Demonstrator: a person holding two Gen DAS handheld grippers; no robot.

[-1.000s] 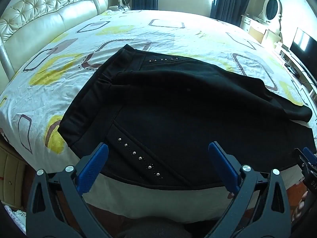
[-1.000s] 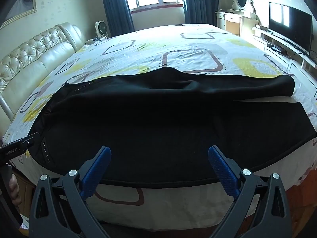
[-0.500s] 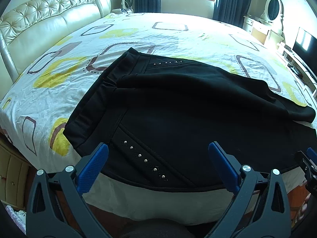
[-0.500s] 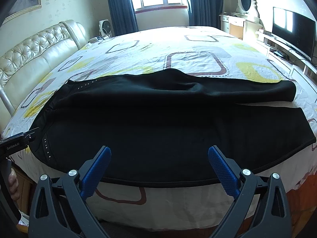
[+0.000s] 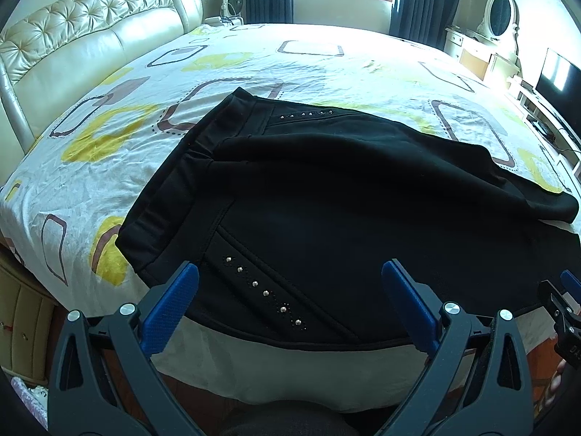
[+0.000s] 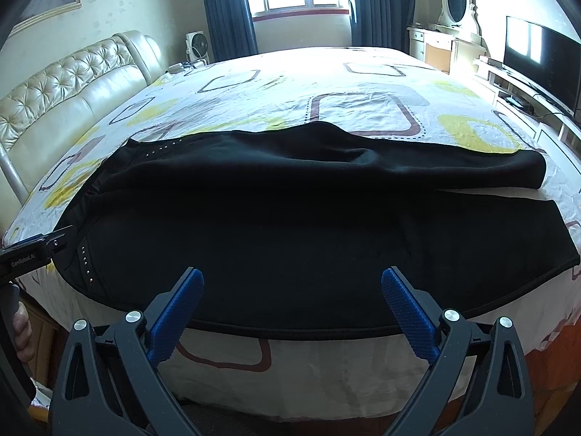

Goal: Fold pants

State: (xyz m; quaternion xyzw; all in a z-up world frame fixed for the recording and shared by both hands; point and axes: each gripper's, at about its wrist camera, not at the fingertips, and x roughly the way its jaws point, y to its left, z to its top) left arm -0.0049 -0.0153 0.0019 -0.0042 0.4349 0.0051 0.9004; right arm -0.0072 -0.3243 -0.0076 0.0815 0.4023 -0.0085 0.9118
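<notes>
Bedroom setup: black pants (image 5: 326, 200) spread flat along the near edge of a patterned bed (image 5: 326, 61). Both left tongs (image 5: 290, 283) and right tongs (image 6: 290, 287) gape wide, holding nothing. Only the right view shows the wall picture (image 6: 47, 0).

The near edge of the bed (image 6: 308, 370) is open: both the left gripper (image 5: 290, 305) and the right gripper (image 6: 292, 301) hang off it with jaws spread, nothing between their pads. The black pants (image 6: 290, 225) lie flat across the near half, only a low fold ridge along the far leg. Beyond them the bedspread is bare. The tufted headboard (image 5: 83, 54) walls the left side; a TV (image 6: 541, 61) and vanity (image 6: 446, 47) bound the right.
</notes>
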